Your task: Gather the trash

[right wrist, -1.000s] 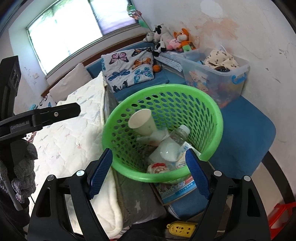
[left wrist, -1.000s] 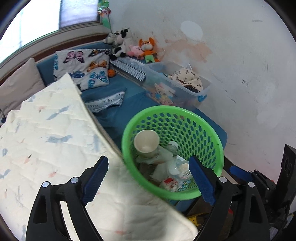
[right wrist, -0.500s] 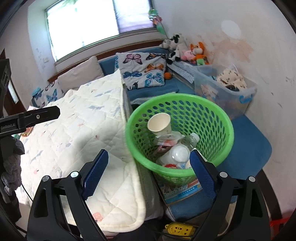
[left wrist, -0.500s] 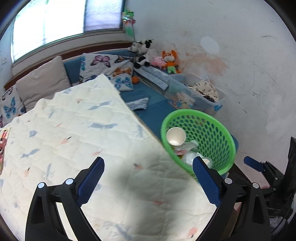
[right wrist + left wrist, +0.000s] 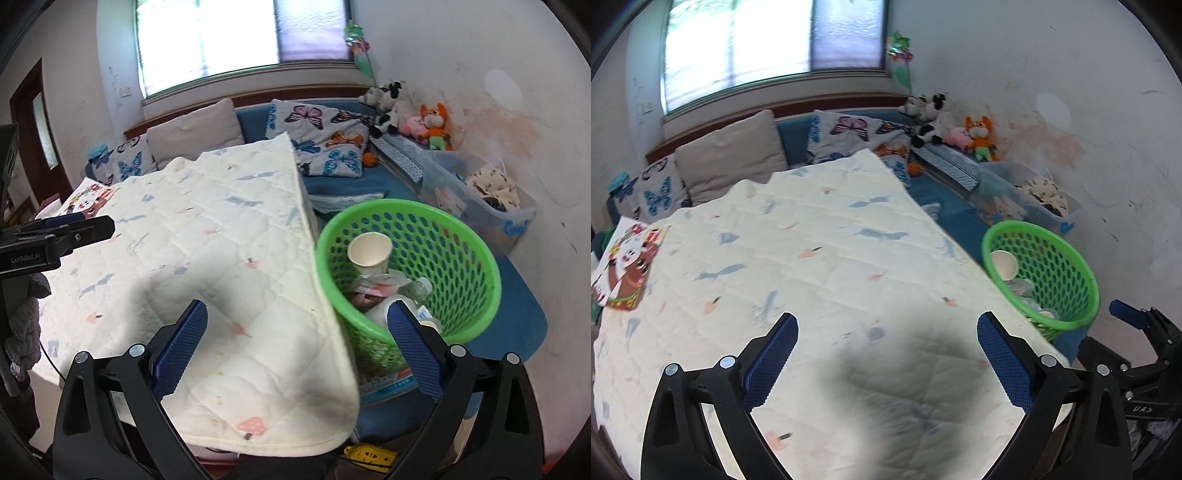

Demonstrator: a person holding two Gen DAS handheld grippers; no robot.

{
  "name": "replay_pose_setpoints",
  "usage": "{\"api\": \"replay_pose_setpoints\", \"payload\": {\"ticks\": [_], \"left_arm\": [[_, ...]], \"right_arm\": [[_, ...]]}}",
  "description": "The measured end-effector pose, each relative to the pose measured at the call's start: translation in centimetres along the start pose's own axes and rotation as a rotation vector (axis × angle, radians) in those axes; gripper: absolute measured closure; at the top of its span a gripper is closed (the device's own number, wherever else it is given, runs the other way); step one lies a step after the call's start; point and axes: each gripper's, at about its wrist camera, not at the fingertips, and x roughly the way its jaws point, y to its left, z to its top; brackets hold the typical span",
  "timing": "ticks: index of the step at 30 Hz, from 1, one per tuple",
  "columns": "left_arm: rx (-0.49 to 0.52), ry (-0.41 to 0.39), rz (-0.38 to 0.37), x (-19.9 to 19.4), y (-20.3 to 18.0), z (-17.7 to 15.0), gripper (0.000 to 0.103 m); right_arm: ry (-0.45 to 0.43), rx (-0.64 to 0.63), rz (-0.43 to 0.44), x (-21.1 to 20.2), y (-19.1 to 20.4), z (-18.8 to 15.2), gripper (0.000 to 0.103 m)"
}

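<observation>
Both the left gripper [image 5: 886,345] and right gripper [image 5: 297,334] hover wide open and empty over the quilted tabletop [image 5: 207,258], beside whose right edge the green basket [image 5: 480,266] holds a light, crushable paper cup [image 5: 369,251], likely best pinched at its rim.

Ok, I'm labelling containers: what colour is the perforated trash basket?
Bright green basket, clearest in the right wrist view.

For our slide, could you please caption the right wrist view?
Open right gripper above quilted pad, beside green basket holding a paper cup.
</observation>
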Motion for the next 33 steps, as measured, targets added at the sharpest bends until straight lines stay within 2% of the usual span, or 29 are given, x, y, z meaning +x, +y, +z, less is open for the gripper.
{"api": "replay_pose_setpoints", "payload": {"ticks": [5, 11, 18, 22, 33], "left_arm": [[-0.022, -0.007, 0.057, -1.4, 2.3, -1.8, 0.008], [-0.066, -0.021, 0.091, -3.0, 4.4, -3.3, 0.007], [-0.094, -0.049, 0.146, -4.6, 5.7, -4.8, 0.007], [-0.126, -0.054, 0.148, -5.1, 6.3, -5.3, 0.007], [-0.13, -0.07, 0.203, -5.7, 6.6, -6.1, 0.007]], "right_arm": [[-0.004, -0.003, 0.021, -0.3, 1.3, 0.0, 0.005], [-0.001, -0.006, 0.04, -0.4, 2.5, -0.1, 0.004], [-0.004, -0.018, 0.055, -0.2, 3.5, 0.0, 0.004], [-0.005, -0.031, 0.061, -0.3, 4.1, 0.0, 0.004], [-0.004, -0.041, 0.072, -0.3, 4.7, 0.0, 0.004]]}}
